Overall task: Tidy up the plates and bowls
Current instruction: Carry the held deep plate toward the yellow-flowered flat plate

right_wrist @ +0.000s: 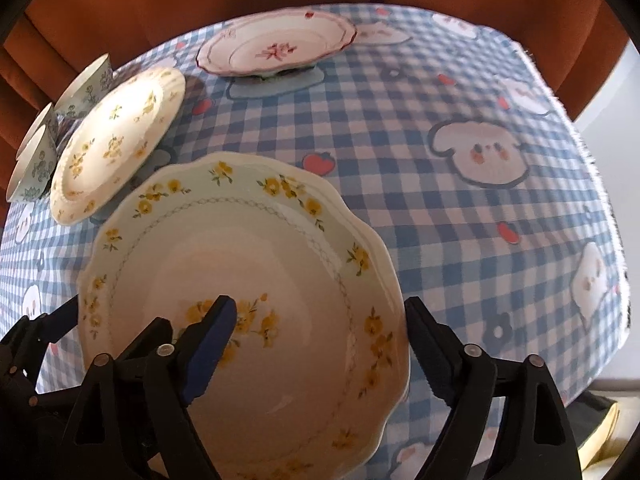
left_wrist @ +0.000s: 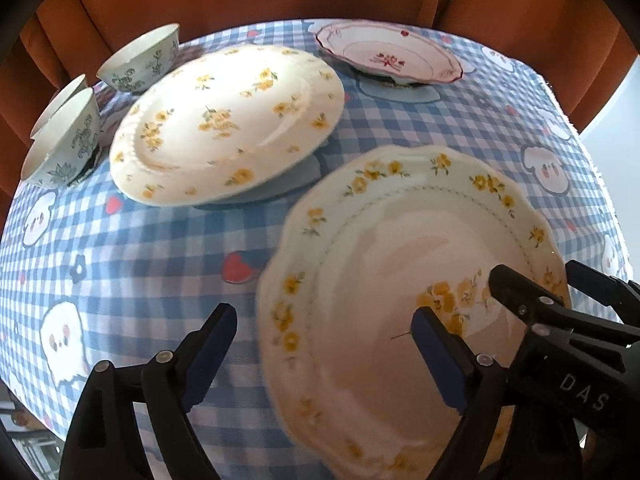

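right wrist: scalloped plate [right_wrist: 256,280] rim between wide right tongs [right_wrist: 320,328], ungripped.

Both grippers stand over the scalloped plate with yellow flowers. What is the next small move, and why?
Probably close both grippers on the plate's rim. The left gripper and the right gripper are open, and each straddles one side of the scalloped plate, one finger inside, one outside. No pad seems to press on it.

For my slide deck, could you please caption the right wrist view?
Open right gripper straddling the rim of a yellow-flowered plate on a checked tablecloth.
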